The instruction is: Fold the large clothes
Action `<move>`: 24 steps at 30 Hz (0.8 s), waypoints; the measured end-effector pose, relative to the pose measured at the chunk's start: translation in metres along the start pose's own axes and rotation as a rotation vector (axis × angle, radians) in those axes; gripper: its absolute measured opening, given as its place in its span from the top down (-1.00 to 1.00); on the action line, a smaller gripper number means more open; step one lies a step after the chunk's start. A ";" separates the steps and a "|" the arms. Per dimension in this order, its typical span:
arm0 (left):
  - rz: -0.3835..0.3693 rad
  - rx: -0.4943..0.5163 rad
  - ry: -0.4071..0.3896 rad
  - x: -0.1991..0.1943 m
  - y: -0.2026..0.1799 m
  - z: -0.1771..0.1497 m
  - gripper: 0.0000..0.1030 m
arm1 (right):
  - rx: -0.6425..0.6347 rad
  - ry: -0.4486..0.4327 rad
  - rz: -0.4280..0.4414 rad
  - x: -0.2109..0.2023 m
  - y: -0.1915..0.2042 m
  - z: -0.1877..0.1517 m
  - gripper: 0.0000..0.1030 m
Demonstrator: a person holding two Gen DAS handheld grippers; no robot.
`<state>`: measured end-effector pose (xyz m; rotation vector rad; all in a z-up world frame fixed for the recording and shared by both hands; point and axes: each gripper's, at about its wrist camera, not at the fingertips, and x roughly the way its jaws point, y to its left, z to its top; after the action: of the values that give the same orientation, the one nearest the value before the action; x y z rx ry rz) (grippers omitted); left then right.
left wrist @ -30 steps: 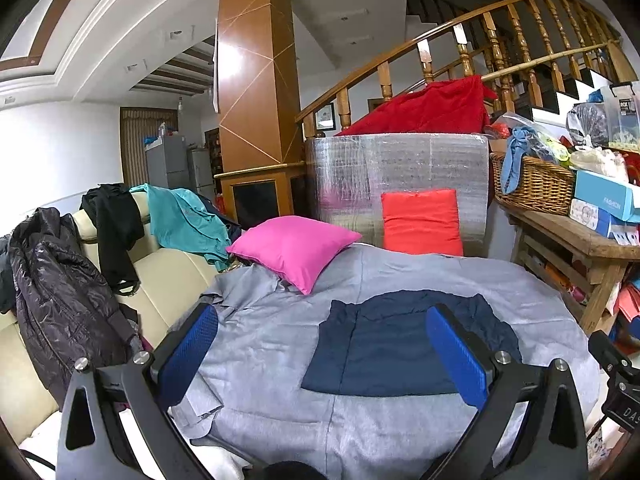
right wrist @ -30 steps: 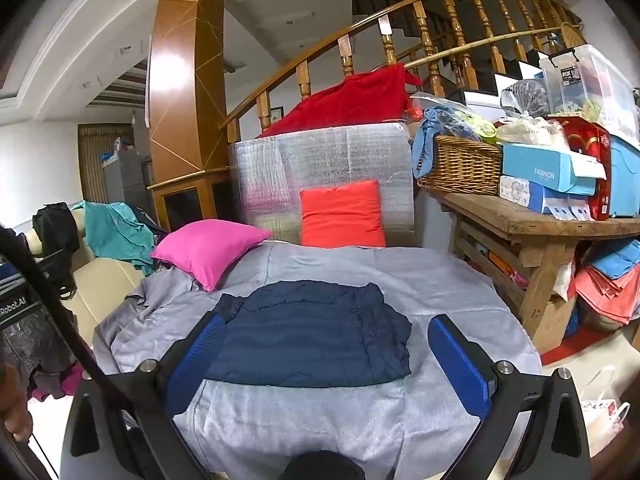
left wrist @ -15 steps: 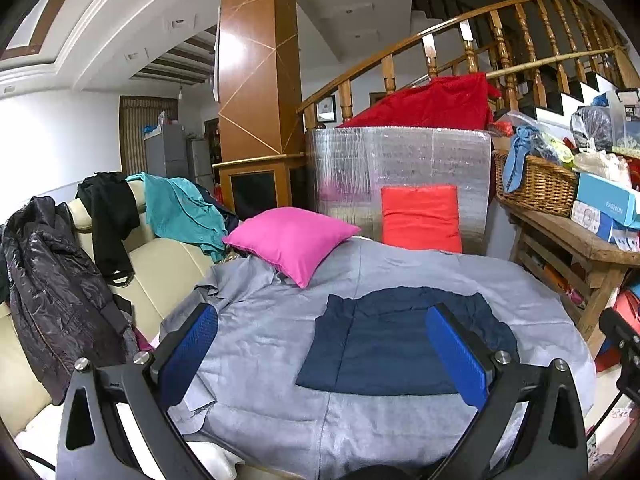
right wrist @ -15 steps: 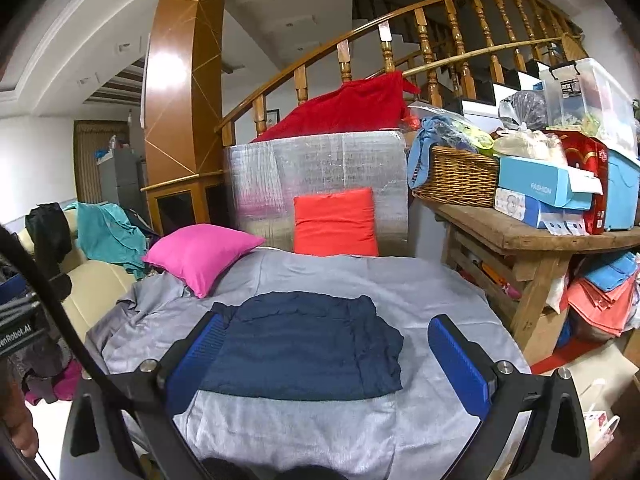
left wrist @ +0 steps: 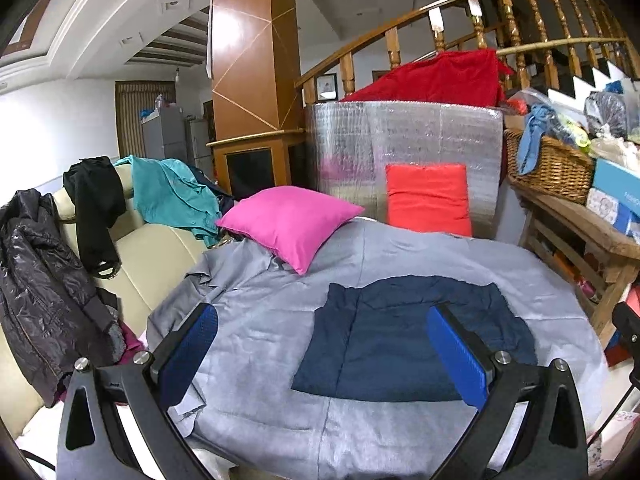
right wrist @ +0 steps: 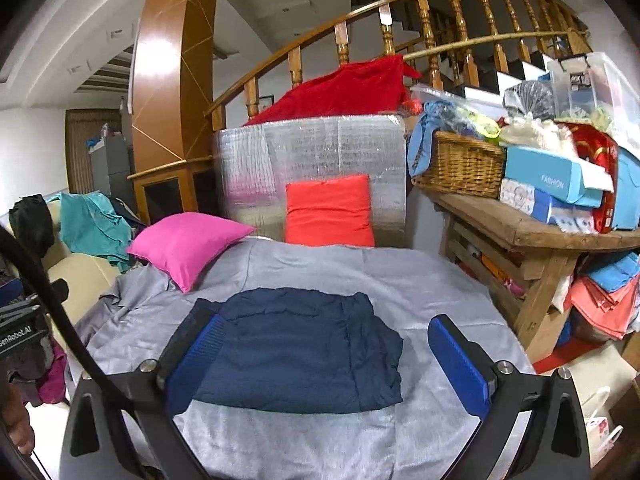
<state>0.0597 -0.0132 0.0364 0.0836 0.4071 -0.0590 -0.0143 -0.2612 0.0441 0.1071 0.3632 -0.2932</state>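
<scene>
A navy garment (left wrist: 404, 336) (right wrist: 296, 348) lies folded into a flat rectangle on the grey cloth-covered table (left wrist: 280, 320) (right wrist: 432, 292). My left gripper (left wrist: 320, 352) is open, held back from the near table edge, its blue pads (left wrist: 188, 348) wide apart with nothing between them. My right gripper (right wrist: 324, 364) is also open and empty, hovering in front of the garment, which shows between its blue pads (right wrist: 456, 364).
A pink cushion (left wrist: 288, 220) and an orange cushion (left wrist: 428, 196) rest at the table's far side against a silver-wrapped block (left wrist: 400, 144). A cream sofa (left wrist: 152, 248) draped with clothes stands left. A wooden bench (right wrist: 532, 236) with a basket and boxes stands right.
Both grippers have pulled back and slightly up from the table, staying open. The folded navy garment has not moved.
</scene>
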 end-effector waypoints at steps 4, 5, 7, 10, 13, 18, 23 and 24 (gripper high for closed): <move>0.009 0.000 0.017 0.021 -0.001 0.002 -1.00 | 0.012 0.035 0.007 0.027 -0.003 -0.002 -1.00; 0.009 0.000 0.018 0.023 0.000 0.003 -1.00 | 0.013 0.040 0.008 0.031 -0.003 -0.002 -1.00; 0.013 -0.008 0.022 0.029 0.002 0.004 -1.00 | 0.011 0.048 0.009 0.039 -0.003 -0.003 -1.00; 0.015 -0.016 0.023 0.037 0.004 0.005 -1.00 | 0.001 0.054 0.008 0.049 -0.005 -0.002 -1.00; 0.017 -0.011 0.027 0.043 0.005 0.005 -1.00 | 0.000 0.063 0.001 0.056 -0.005 -0.003 -1.00; 0.023 -0.006 0.037 0.056 0.006 0.005 -1.00 | 0.002 0.080 -0.007 0.072 -0.005 -0.004 -1.00; 0.027 -0.010 0.057 0.074 0.010 0.004 -1.00 | -0.009 0.096 -0.014 0.089 0.000 -0.005 -1.00; 0.027 -0.010 0.061 0.077 0.011 0.004 -1.00 | -0.010 0.096 -0.016 0.091 0.001 -0.005 -1.00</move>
<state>0.1325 -0.0061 0.0103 0.0815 0.4669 -0.0282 0.0653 -0.2835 0.0068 0.1087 0.4614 -0.3027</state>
